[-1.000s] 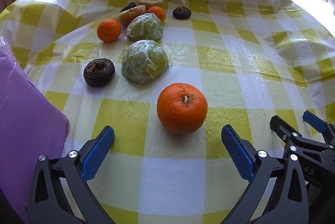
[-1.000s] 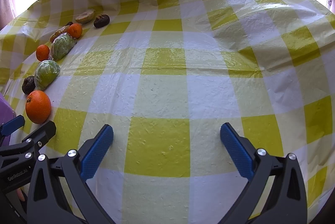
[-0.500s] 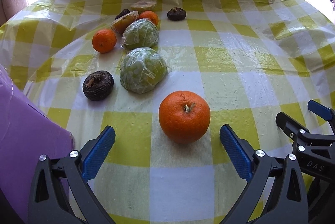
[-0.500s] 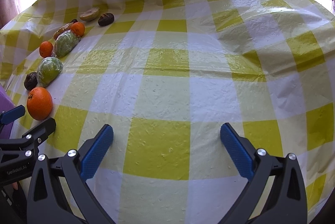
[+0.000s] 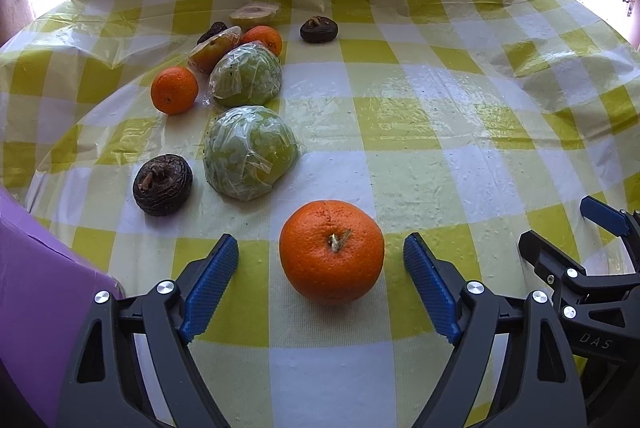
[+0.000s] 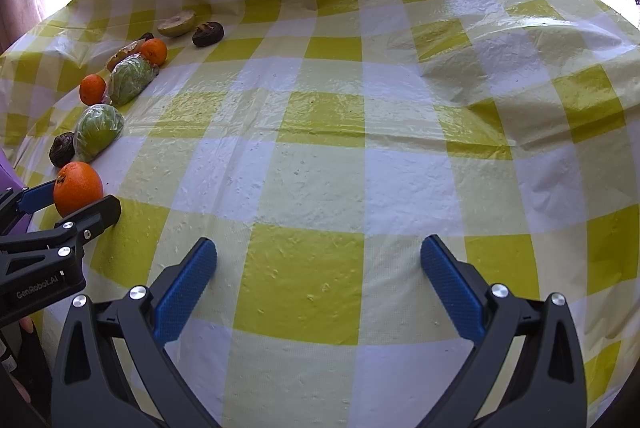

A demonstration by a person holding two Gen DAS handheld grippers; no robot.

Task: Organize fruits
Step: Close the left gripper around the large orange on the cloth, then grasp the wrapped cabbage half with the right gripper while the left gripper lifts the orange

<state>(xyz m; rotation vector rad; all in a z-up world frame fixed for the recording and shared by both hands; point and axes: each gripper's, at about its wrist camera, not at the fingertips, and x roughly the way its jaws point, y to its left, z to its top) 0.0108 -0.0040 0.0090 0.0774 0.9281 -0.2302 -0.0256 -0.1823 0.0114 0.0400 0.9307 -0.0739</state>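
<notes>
Closing in since 1 second ago: left gripper (image 5: pixel 320 268), jaws just narrowed around the big orange (image 5: pixel 331 251), pads not yet touching, a gap on each side. Orange now lower centre of the left wrist view, on the checked tablecloth (image 5: pixel 400 116), nearer the fingers than before. Right gripper (image 6: pixel 318 268) spread wide over bare cloth, grasping nothing. Likely firm, fairly heavy, round, with a dimpled peel giving fair grip; best pinched across the widest middle, stem up, to prevent rolling.

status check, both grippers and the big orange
Left gripper closing around big orange, fingers not touching. Right gripper open, empty. Nothing in the way.
</notes>
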